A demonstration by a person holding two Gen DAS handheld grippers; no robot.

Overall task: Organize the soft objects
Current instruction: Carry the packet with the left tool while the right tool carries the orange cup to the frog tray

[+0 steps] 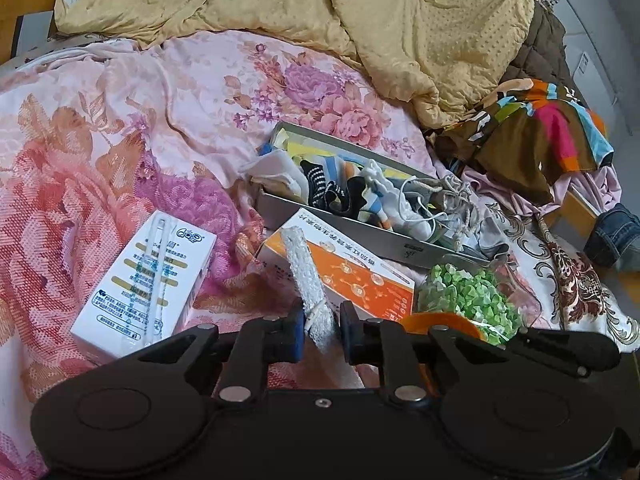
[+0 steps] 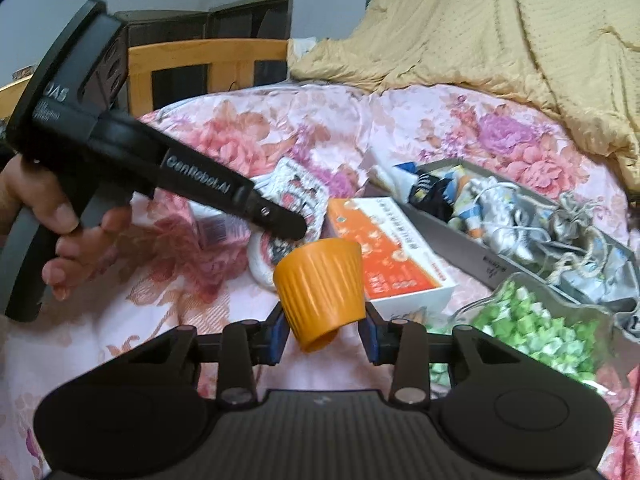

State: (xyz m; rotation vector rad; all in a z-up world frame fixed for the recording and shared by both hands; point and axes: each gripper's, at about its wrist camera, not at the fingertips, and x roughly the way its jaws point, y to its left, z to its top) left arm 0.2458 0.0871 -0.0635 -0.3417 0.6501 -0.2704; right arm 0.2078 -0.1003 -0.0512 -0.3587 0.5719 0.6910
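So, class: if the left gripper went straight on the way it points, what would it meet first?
Probably the orange box. The left gripper already holds a white sock lying over that box; the tin lies beyond. Depth is unclear.

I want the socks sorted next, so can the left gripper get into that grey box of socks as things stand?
Probably not yet: the left gripper is shut on a white sock, though the grey box ahead lies open.
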